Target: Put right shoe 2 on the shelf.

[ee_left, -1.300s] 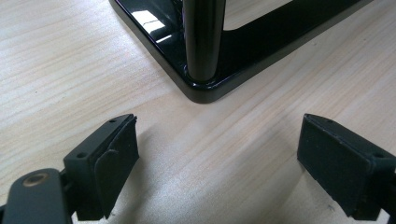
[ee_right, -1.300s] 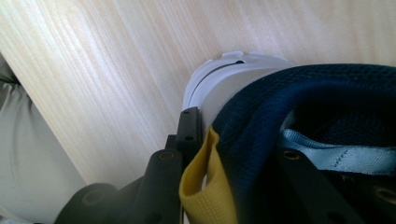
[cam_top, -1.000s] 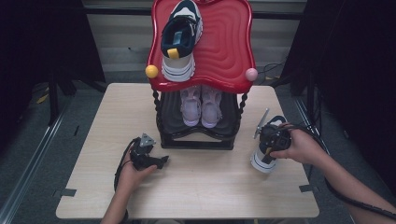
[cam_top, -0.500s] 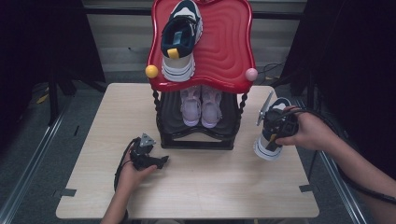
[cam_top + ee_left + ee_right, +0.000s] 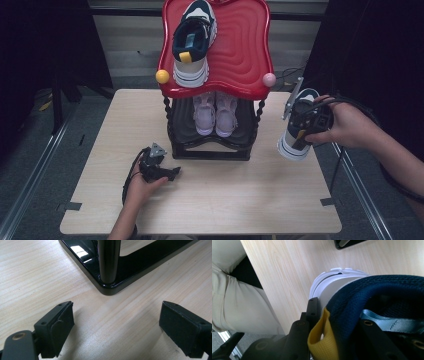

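Observation:
A navy and white sneaker [image 5: 296,131] hangs in the air off the table's right side, heel end down, with my right gripper [image 5: 309,122] shut on its collar by the yellow pull tab [image 5: 322,340]; its white sole [image 5: 329,282] shows above the wood. Its mate [image 5: 192,42] lies on the red top tray [image 5: 240,55] of the shoe rack. A pair of pink shoes [image 5: 216,112] sits on the rack's black lower shelf [image 5: 210,145]. My left gripper [image 5: 170,175] rests on the table in front of the rack's left corner post [image 5: 108,262], jaws open and empty.
The wooden table [image 5: 225,200] stretches in front of the rack. A yellow knob [image 5: 162,76] and a pink knob [image 5: 269,79] stick out at the tray's front corners. A person's light trouser leg [image 5: 239,302] is beside the table edge.
My right gripper has lifted the navy sneaker up off the table beside the rack. The left gripper has stayed where it was.

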`<state>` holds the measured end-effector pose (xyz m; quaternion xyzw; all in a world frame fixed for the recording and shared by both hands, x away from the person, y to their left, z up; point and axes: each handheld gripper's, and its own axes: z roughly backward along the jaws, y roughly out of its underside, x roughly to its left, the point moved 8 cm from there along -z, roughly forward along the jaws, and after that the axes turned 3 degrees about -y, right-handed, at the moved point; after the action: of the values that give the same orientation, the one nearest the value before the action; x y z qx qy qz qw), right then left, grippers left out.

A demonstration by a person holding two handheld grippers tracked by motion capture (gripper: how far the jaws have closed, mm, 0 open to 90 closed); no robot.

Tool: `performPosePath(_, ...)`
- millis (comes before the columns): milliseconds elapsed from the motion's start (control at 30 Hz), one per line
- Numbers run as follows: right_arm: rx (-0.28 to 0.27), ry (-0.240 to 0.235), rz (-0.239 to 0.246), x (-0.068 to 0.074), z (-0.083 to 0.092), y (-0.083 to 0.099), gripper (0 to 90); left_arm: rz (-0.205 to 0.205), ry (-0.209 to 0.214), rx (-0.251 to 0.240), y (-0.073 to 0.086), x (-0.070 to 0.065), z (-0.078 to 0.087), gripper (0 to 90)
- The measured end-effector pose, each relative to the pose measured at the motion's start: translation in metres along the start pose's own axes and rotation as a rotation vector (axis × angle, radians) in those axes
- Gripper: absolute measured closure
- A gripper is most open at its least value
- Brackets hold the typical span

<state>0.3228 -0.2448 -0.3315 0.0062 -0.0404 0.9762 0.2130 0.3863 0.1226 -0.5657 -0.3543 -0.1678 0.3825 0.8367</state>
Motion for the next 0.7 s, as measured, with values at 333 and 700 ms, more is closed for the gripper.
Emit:
performPosePath(333, -0.002, 0.049, 0.016, -0.003, 0.044, -0.011, 72.5, -0.003, 0.002, 0.004, 0.0, 0.0, 0.0, 12.0)
performPosePath(700, -0.016, 0.113, 0.023, -0.006, 0.091, -0.023, 72.5, -0.001, 0.001, 0.001, 0.0, 0.0, 0.0, 12.0)
